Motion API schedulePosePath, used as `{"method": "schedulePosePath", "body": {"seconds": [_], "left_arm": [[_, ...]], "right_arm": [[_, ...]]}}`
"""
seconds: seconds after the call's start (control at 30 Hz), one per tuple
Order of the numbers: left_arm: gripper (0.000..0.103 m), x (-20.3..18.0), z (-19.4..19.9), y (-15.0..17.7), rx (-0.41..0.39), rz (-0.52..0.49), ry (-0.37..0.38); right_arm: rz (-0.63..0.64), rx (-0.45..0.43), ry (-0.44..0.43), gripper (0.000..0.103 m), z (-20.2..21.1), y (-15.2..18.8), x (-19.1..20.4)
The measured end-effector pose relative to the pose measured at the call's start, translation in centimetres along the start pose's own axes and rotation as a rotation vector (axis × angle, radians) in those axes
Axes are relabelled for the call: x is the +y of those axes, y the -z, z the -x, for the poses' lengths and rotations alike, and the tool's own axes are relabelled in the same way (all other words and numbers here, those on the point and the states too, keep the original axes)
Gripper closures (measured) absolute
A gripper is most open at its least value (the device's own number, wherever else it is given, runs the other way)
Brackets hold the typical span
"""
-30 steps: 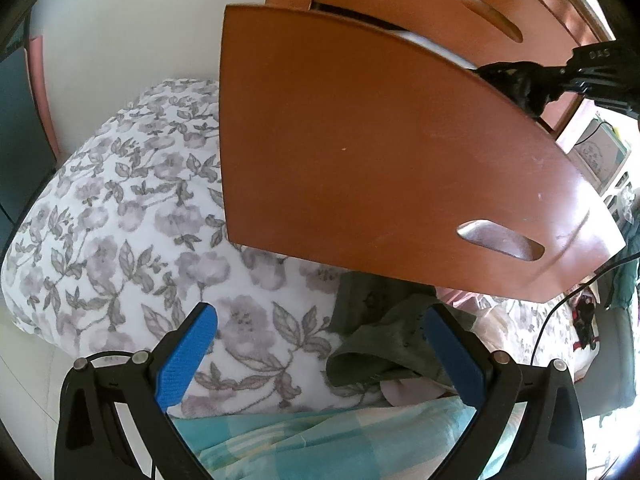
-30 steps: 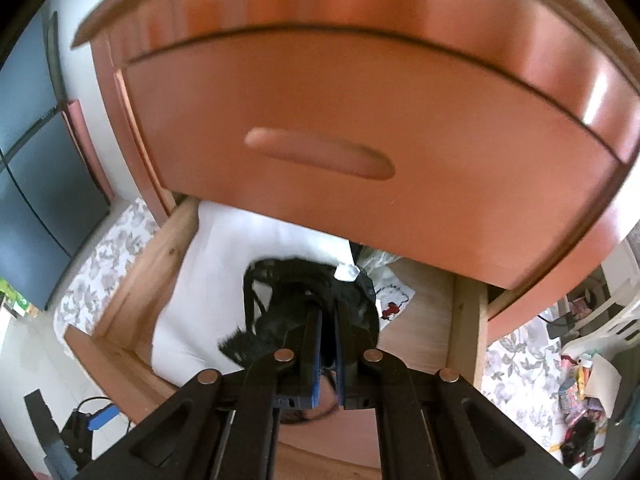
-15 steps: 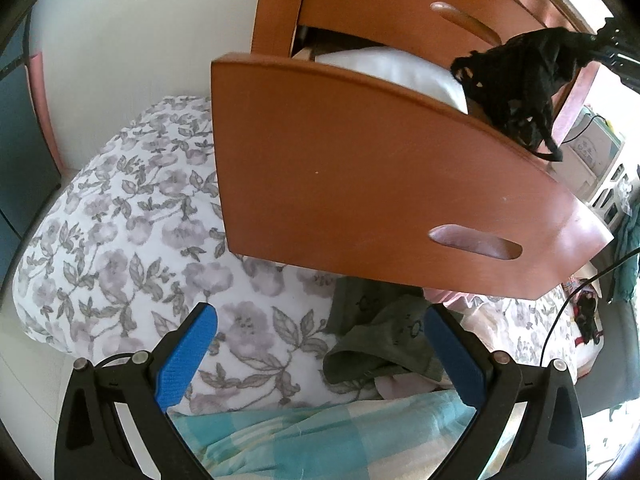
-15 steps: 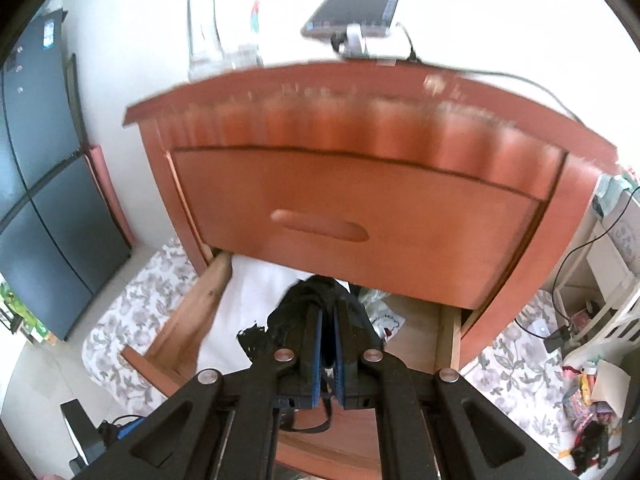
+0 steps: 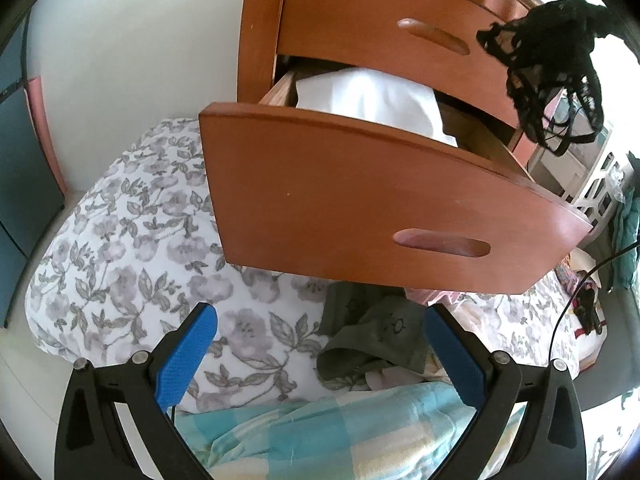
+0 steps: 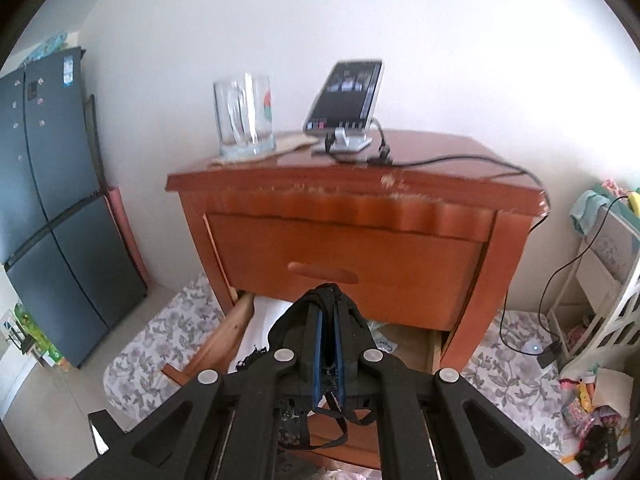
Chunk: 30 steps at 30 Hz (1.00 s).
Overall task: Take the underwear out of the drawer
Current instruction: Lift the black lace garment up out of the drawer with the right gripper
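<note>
Fridge: a dark fridge (image 6: 52, 216) stood at the far left of the right wrist view, against the white wall.
Quilt: a floral quilt (image 5: 132, 248) lay on the floor below and left of the stand, in the left wrist view.
Left tool: the left tool (image 5: 320, 356) hung over the quilt with its blue pads wide apart and nothing between them; one pad (image 5: 186, 354) showed at the left.
Green cloth: a crumpled green cloth (image 5: 372, 336) lay between the spread pads, under the drawer front, with a pale blue checked cloth (image 5: 320, 428) nearer the camera.
Glass: a clear glass mug (image 6: 244, 116) stood on the left of the stand top.
Stand: a red-brown wooden stand (image 6: 352, 216) stood against the wall, its upper drawer closed.
Drawer: the lower drawer (image 5: 360, 208) was pulled far out, with a white cloth (image 5: 372, 100) lying inside it.
Phone: a phone (image 6: 346, 96) leaned on a small holder on the stand top, a cable running off to the right.
Right tool: the right tool (image 6: 328, 344) had its pads pressed narrow on the underwear (image 6: 326, 298), in front of the upper drawer.
Underwear: the black lace piece (image 5: 548, 64) hung in the air, above the open drawer and clear of it, straps dangling below.
Rack: a white rack (image 6: 608, 280) stood at the far right, with clutter on the floor near it.
</note>
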<state>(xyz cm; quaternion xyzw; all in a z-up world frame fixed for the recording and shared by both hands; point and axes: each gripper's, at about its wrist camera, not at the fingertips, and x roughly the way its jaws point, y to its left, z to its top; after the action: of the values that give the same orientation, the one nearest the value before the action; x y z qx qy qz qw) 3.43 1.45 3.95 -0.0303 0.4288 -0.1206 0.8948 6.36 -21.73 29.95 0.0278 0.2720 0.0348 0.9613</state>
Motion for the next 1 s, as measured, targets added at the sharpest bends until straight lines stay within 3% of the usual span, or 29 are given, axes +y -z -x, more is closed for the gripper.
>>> {"method": "schedulePosePath", "body": {"seconds": [0.43, 1.0], "left_arm": [[0.000, -2.1, 1.8, 0.5, -0.022, -0.058, -0.008], [0.000, -3.0, 2.1, 0.6, -0.018, -0.095, -0.025]], "right_arm": [[-0.007, -0.133, 0.003, 0.098, 7.4, 0.9, -1.2], [-0.068, -0.105, -0.012, 0.098, 8.5, 5.0, -3.6]]}}
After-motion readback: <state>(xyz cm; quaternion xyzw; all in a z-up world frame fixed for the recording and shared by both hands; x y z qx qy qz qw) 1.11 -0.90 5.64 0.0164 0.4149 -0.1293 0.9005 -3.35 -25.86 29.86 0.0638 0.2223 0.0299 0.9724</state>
